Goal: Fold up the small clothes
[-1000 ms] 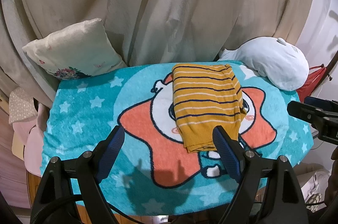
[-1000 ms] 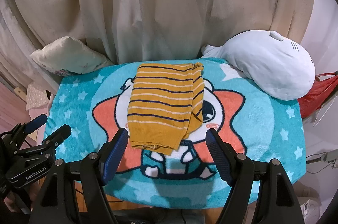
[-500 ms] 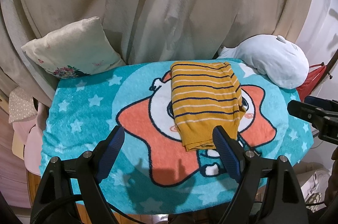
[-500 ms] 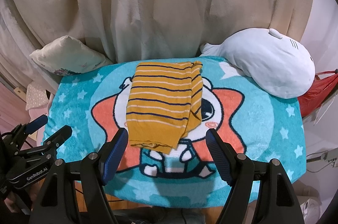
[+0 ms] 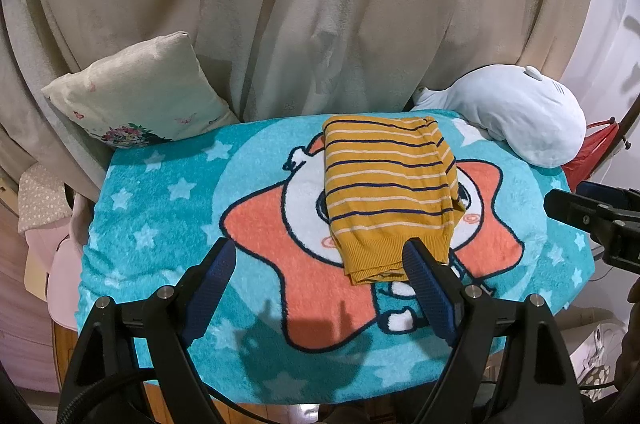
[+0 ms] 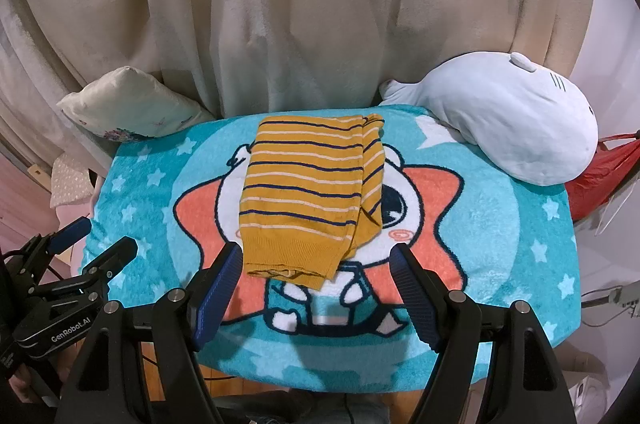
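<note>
A small mustard-yellow garment with navy and cream stripes [image 5: 390,191] lies folded lengthwise on a teal cartoon towel [image 5: 168,207]; it also shows in the right wrist view [image 6: 308,195] on the towel [image 6: 500,224]. My left gripper [image 5: 320,260] is open and empty, held above the towel just short of the garment's near hem. My right gripper [image 6: 316,260] is open and empty, also near that hem. Each gripper shows at the edge of the other's view: the right one [image 5: 592,212], the left one [image 6: 80,256].
A cream floral pillow [image 5: 136,103] leans at the back left. A pale blue plush whale [image 6: 504,119] rests at the back right. Beige curtains [image 6: 320,3] hang behind. A red bag [image 6: 600,179] sits past the right edge.
Both views have tilted slightly, so the garment and towel sit a little lower in view. Both grippers stay open and empty; the garment has not moved on the towel.
</note>
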{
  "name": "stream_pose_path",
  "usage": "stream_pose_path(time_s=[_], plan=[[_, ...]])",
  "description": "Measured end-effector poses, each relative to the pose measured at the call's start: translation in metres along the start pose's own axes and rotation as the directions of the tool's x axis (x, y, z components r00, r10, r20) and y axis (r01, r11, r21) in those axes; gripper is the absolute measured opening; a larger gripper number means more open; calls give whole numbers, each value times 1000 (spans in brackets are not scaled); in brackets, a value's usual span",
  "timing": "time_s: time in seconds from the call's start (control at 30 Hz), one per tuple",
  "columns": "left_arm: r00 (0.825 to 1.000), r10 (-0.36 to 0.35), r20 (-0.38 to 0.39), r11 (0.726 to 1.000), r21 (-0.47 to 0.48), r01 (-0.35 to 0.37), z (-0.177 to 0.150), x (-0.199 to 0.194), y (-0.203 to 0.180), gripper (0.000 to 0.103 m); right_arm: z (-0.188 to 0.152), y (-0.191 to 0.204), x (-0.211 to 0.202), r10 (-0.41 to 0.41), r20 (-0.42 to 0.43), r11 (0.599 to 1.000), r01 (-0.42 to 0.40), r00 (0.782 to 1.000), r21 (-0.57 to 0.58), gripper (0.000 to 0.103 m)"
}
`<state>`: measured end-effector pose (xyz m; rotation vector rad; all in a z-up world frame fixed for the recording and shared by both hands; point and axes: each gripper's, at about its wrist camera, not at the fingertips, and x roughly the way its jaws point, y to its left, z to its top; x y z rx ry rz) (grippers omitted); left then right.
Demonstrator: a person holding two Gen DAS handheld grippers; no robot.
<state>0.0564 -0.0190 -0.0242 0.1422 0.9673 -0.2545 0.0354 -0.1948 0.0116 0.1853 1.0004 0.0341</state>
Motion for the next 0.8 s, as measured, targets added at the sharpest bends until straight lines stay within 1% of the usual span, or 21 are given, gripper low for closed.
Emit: stream_pose_path(time_s=[0.3,0.53,0.63,0.7,0.8], plan=[[1000,-7,-3,1000,7,7,3,2,2,85,0,-1,0,0,-3,1000,0,1000,-1,80],[1000,1,-24,1000,24,0,-7,2,-1,85,-3,-4,0,9,-6,1000,-9,1000,7,80],[999,-3,-36,999,36,4,-6,5,-2,85,-7,-5,2,12,-14,1000,-12,1000,11,80],[999,-6,-39,999,47,7,1,9,-4,85,-11,-8,4,15,-23,1000,-15,1000,17,80],[999,-5,-43,998,57,7,2,11,-7,85,-10,-13,8,21,-31,999,-21,999,24,80]])
